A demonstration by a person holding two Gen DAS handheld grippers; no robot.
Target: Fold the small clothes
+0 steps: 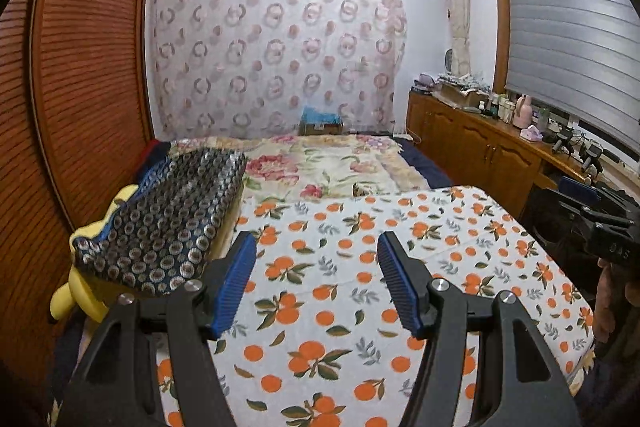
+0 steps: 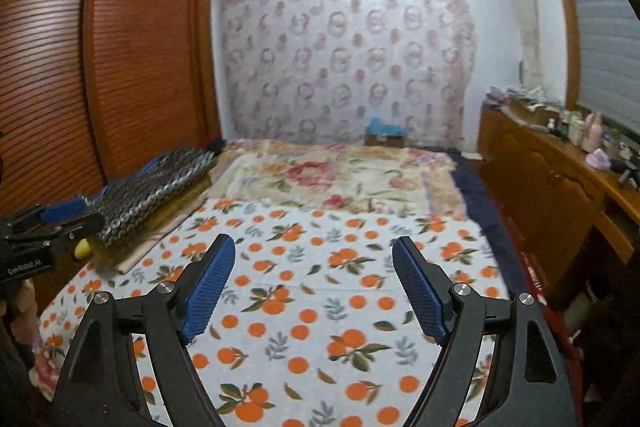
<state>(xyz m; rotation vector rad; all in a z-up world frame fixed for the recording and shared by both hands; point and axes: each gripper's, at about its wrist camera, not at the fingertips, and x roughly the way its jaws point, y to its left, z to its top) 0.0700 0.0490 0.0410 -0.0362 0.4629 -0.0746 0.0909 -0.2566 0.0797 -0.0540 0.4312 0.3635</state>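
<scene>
A folded dark blue garment with a silver ring pattern lies on top of a yellow item at the bed's left side; the right wrist view also shows this garment. An orange-print cloth covers the near part of the bed. My left gripper hovers open over this cloth, with nothing between its blue pads. My right gripper is open too, wider, and empty above the same orange-print cloth. Each gripper appears at the edge of the other's view: the right gripper and the left gripper.
A slatted wooden wardrobe stands close on the left. A floral blanket covers the far half of the bed. A low wooden cabinet with bottles runs along the right under a window blind. A patterned curtain hangs behind.
</scene>
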